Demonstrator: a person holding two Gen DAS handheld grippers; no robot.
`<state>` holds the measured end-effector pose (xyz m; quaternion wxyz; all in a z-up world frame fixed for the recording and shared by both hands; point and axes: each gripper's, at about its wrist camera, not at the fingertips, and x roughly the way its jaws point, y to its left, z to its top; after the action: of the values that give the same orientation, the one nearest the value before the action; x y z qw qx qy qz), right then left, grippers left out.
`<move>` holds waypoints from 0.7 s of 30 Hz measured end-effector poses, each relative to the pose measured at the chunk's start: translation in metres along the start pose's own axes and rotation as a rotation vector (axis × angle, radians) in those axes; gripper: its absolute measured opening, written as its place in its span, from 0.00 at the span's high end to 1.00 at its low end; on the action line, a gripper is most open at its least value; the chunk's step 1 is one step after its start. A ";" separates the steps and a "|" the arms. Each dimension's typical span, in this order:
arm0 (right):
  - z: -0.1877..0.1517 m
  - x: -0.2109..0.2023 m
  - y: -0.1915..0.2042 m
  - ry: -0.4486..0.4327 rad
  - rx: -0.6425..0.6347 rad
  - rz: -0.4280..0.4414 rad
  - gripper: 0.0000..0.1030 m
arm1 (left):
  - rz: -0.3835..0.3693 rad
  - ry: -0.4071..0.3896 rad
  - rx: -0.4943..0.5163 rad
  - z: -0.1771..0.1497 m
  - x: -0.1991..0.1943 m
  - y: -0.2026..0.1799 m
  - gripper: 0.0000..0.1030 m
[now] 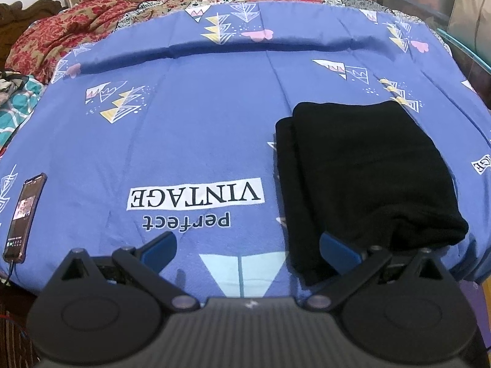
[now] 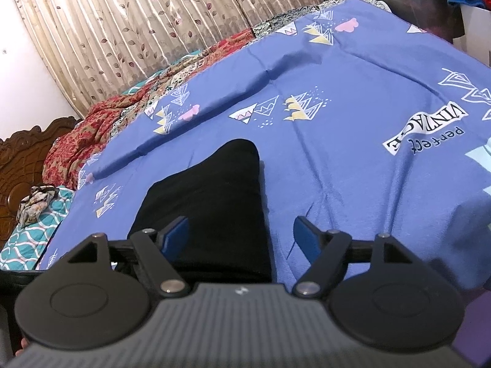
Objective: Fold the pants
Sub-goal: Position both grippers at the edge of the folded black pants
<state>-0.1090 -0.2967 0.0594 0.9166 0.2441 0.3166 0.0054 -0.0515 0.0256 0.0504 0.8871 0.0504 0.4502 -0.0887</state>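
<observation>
The black pants [image 1: 365, 171] lie folded into a thick rectangle on the blue printed bedspread [image 1: 196, 141], right of centre in the left wrist view. My left gripper [image 1: 248, 250] is open and empty, held above the bed's near edge, its right finger just over the pants' near corner. In the right wrist view the pants [image 2: 211, 202] run from the centre toward the camera. My right gripper [image 2: 241, 239] is open and empty, above the near end of the pants; its left finger overlaps them and its right finger is over the bedspread [image 2: 353, 153].
A phone [image 1: 23, 214] with a lit screen lies at the bed's left edge with a cable. Red patterned bedding [image 1: 61, 33] is bunched at the far left. Curtains [image 2: 138, 15] hang behind the bed. A carved wooden headboard [image 2: 21, 159] stands left. Plastic storage boxes [image 2: 429, 3] stand at the far right.
</observation>
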 end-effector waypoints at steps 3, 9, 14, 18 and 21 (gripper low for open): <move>0.000 0.001 0.002 0.000 0.001 0.001 0.25 | -0.003 0.003 0.003 0.001 0.001 -0.002 0.00; -0.001 0.003 0.004 0.007 0.003 0.006 0.25 | -0.004 0.004 0.004 0.001 0.002 -0.002 0.00; -0.001 0.003 0.004 0.008 0.001 0.006 0.25 | -0.004 0.007 0.003 0.000 0.002 -0.002 0.00; -0.002 0.004 0.005 0.007 -0.002 0.007 0.25 | -0.004 0.006 0.006 -0.002 0.001 -0.001 0.00; -0.002 0.004 0.006 0.007 -0.001 0.007 0.25 | -0.004 0.006 0.004 -0.003 0.001 -0.001 0.00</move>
<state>-0.1063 -0.2905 0.0588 0.9157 0.2446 0.3188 0.0096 -0.0533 0.0253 0.0481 0.8854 0.0517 0.4529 -0.0913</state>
